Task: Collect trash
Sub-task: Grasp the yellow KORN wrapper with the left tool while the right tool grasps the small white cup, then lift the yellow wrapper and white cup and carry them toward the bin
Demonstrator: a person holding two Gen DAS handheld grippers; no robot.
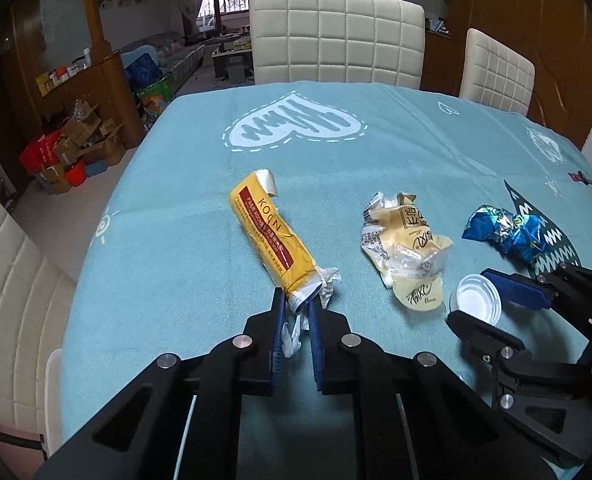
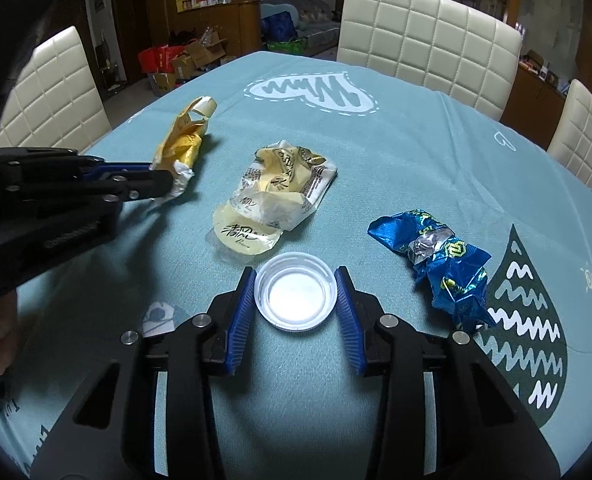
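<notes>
Pinching the crinkled white end of a yellow wrapper (image 1: 270, 236) between the pads of the left gripper (image 1: 296, 304), jaws pressed almost together on the plastic, w/ the rest of the wrapper stretching away across the desk (image 1: 395, 152) toward the far edge. Seen from the right wrist view as the same yellow wrapper (image 2: 184, 144) rising crumpled from the tip of the left gripper (image 2: 168, 184), a thumb visible at the frame's lower left edge. Clamping a white plastic lid (image 2: 294, 297), open side up, between the blue pads of the right gripper (image 2: 294, 280), jaws partly spread and touching the lid's rim on both sides, lid flat on the teal cloth. Same white lid (image 1: 479, 298) shown from the left wrist view, held at the tip of the right gripper (image 1: 475, 292) at lower right. Lying loose between the two grippers: a crumpled pale-yellow and clear wrapper (image 2: 280, 196) w/ black print, just beyond the lid, not touching either gripper. Resting to the right of the lid: a crushed blue foil wrapper (image 2: 439, 256), near a dark zigzag print on the cloth. Standing around the desk's far side: cream quilted chairs (image 2: 427, 36); cardboard boxes (image 1: 80, 140) piled on the floor at left rear
</notes>
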